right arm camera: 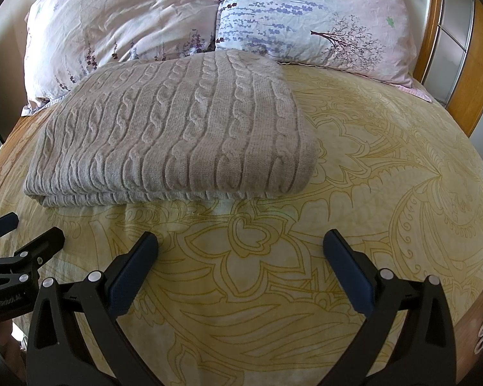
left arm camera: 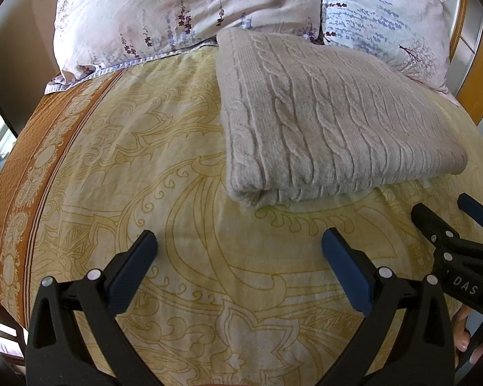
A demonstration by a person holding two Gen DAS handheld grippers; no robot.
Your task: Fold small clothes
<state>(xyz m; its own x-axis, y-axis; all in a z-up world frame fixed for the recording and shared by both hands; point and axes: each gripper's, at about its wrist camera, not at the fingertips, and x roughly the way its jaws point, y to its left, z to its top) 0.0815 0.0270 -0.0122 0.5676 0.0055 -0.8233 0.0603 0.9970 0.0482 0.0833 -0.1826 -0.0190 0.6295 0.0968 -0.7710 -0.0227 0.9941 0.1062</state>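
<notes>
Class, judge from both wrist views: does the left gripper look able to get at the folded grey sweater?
Probably yes. The left gripper is open, and only bare yellow bedspread lies between it and the near edge of the folded grey sweater. The right gripper stands off to the side.

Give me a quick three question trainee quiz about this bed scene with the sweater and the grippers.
1. True or false: the cable-knit sweater lies folded on the bedspread.
2. What does the left hand-held gripper hold?
3. What lies just behind the sweater: A) pillows, B) a basket, C) a laptop?

Key: 1 true. 2 nothing; both it and the right hand-held gripper are open. 3 A.
</notes>
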